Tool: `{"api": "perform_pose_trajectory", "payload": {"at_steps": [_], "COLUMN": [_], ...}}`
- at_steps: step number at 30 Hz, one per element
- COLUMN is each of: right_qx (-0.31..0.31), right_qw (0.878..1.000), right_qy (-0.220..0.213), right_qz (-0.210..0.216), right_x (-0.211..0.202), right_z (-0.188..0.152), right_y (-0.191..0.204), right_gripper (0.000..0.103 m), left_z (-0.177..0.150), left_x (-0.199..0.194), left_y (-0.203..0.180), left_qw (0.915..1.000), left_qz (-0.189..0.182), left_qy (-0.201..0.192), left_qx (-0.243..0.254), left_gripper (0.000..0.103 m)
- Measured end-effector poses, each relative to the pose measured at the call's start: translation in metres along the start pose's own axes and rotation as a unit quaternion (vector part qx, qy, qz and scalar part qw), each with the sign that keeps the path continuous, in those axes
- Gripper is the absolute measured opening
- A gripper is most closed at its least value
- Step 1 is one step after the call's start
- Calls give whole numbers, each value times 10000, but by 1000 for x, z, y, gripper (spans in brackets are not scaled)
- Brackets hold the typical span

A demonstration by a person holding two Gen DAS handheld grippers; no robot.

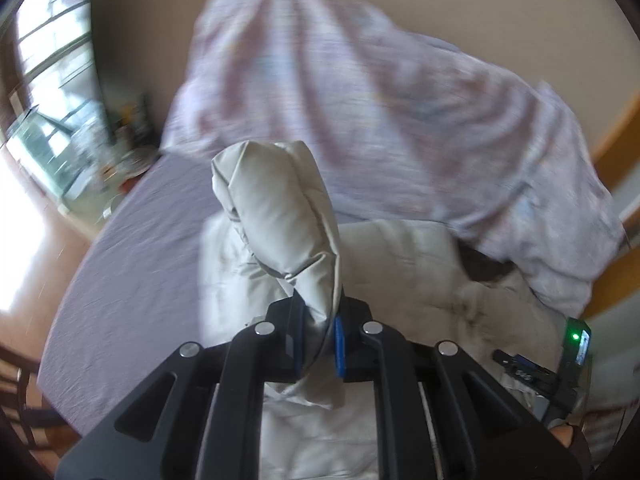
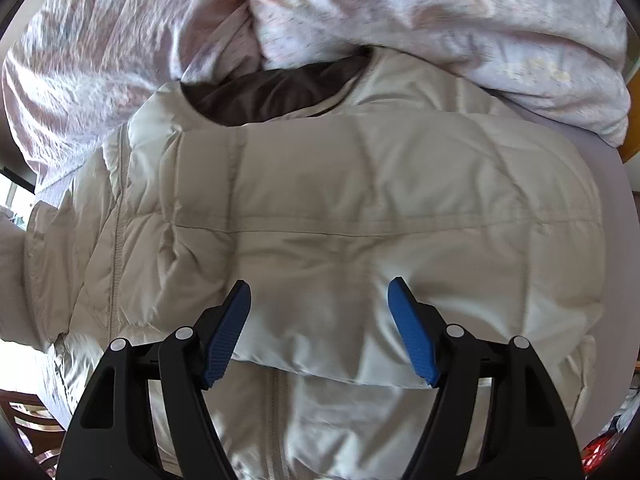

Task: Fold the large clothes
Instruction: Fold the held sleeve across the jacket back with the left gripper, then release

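Observation:
A cream quilted puffer jacket [image 2: 340, 208] with a dark brown lining [image 2: 276, 92] at the collar lies on a bed. One sleeve is folded across its chest. My left gripper [image 1: 320, 344] is shut on the other sleeve [image 1: 280, 208] and holds it up above the jacket body [image 1: 400, 264]. My right gripper [image 2: 320, 332] is open, its blue pads [image 2: 226, 336] hovering just over the folded sleeve near its cuff edge, holding nothing. It also shows at the right edge of the left wrist view [image 1: 560, 364].
A lilac sheet [image 1: 132, 264] covers the bed. A bulky pink floral duvet [image 2: 400, 12] is heaped behind the jacket's collar and shows in the left wrist view [image 1: 360, 92]. Windows [image 1: 48, 80] and a cluttered floor corner lie to the left. A wooden chair [image 1: 16, 380] stands near the bed's edge.

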State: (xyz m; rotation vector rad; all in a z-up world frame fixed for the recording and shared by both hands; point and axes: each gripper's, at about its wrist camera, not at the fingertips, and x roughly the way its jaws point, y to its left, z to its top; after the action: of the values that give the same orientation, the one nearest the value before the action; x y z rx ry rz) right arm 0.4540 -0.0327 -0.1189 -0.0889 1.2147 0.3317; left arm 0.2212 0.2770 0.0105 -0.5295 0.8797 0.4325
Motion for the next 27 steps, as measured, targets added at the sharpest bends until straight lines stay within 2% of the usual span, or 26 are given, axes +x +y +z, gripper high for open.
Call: {"api": "perform_pose_trajectory", "payload": {"at_steps": [6, 11, 14, 22, 25, 27], "right_qx": [115, 191, 249, 439, 426, 397], "right_qw": [9999, 9997, 9995, 9986, 9985, 9983], "right_qy": [-61, -147, -181, -270, -330, -405], "right_qz": [-21, -54, -82, -78, -16, 92], "right_x": [-15, -30, -29, -34, -37, -42], "right_z": [-12, -24, -27, -34, -33, -31], "right_y": [-36, -66, -69, -94, -94, -92], "right_gripper": [73, 73, 73, 73, 73, 73], "left_z": [-8, -22, -36, -75, -81, -79], "left_x": [16, 35, 52, 98, 107, 105], "left_y": [-95, -167, -200, -249, -251, -244], "left_qw": [9962, 9883, 9834, 9726, 9704, 9713], "left_qz": [-461, -869, -970, -935, -914, -979], "left_qy": [96, 334, 548, 1071, 1242, 1240], "left_qx": [727, 1211, 1432, 1838, 1858, 1777], "left_gripper": [11, 11, 11, 13, 23, 35]}}
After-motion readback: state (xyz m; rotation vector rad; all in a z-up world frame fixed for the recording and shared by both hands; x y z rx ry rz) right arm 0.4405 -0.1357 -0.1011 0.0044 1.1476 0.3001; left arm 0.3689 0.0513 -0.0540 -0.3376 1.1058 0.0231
